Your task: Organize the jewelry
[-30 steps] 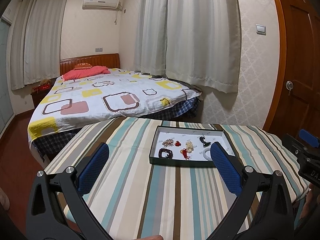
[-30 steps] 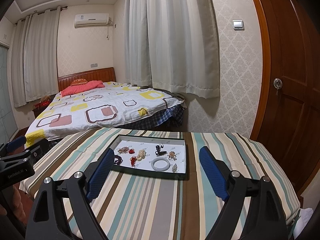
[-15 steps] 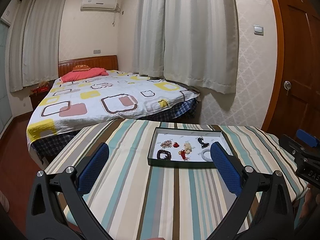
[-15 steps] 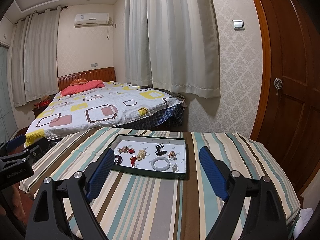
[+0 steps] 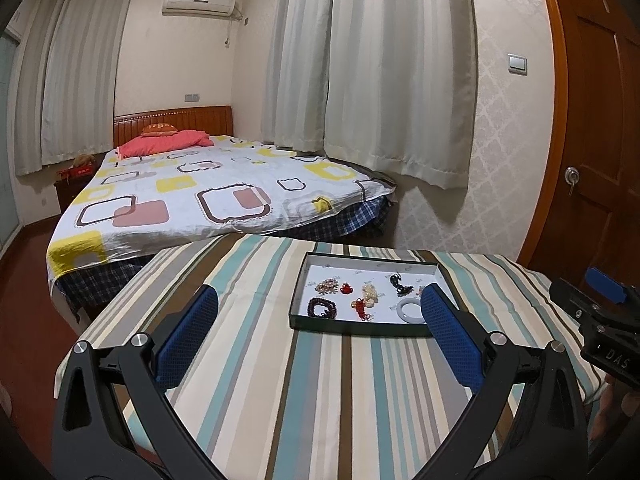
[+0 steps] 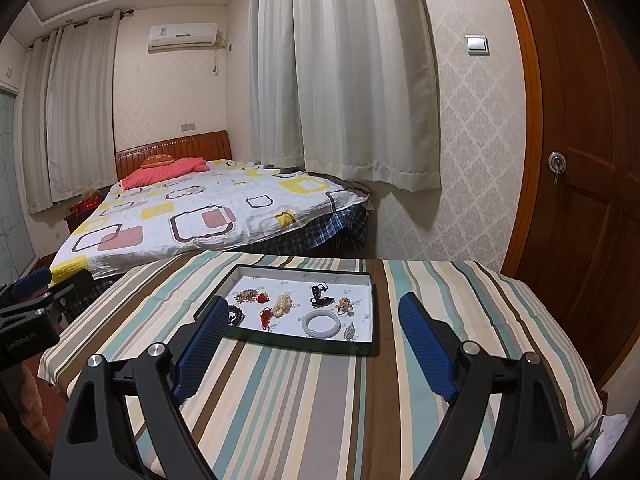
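Both tongs stand spread and empty above the near part of the striped table [image 6: 304, 400]; the right tongs [image 6: 310, 340] point almost straight at the tray [image 6: 280, 340] of jewelry, which lies just ahead of their tips with its long side across them. From the left tongs [image 5: 320, 334] the tray [image 5: 360, 330] sits ahead and off to the right; so the right hand looks better placed, with the white bangle [image 6: 322, 324] nearest it.

Bed [image 5: 208, 200] with patterned quilt is set against cream walls; pale curtains [image 5: 396, 72] are drawn, wooden door [image 6: 580, 184] shut, air conditioner [image 5: 199, 1] wall-mounted. Striped tablecloth [image 5: 320, 380] is spread.
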Demonstrator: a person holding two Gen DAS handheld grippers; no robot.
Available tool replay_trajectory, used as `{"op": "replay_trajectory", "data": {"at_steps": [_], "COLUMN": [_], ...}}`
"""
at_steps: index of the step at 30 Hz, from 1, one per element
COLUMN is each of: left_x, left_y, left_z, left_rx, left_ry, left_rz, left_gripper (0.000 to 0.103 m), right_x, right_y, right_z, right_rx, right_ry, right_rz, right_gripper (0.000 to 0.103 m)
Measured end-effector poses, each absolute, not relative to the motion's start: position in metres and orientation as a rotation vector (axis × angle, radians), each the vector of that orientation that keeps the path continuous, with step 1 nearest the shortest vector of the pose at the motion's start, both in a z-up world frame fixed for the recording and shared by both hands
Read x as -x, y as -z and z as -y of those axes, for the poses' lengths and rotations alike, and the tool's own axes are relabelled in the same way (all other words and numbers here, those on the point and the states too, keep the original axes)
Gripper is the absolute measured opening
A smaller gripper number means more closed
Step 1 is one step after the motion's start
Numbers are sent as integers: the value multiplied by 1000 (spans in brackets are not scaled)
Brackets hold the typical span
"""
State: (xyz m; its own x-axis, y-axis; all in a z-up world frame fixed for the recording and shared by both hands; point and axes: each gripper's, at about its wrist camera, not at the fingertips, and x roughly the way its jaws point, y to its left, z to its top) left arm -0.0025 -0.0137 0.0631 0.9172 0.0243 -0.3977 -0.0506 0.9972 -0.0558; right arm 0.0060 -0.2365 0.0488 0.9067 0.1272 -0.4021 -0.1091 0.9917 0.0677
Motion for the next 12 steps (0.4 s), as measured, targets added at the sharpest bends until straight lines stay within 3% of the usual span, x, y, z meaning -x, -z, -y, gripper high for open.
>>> {"op": "replay_trajectory", "data": {"at_steps": [12], "left_x": [-74], "left_y": [-12], "left_z": [-20], "left_rx": [78], "left_ry": [-148], "left_rz": [-566], "left_gripper": [99], "right_x": [-57], "right_y": [-10], "right_z": [262], "right_rx": [-55], "right_ry": [-59], "right_rz": [-477], "right_gripper": [84]}}
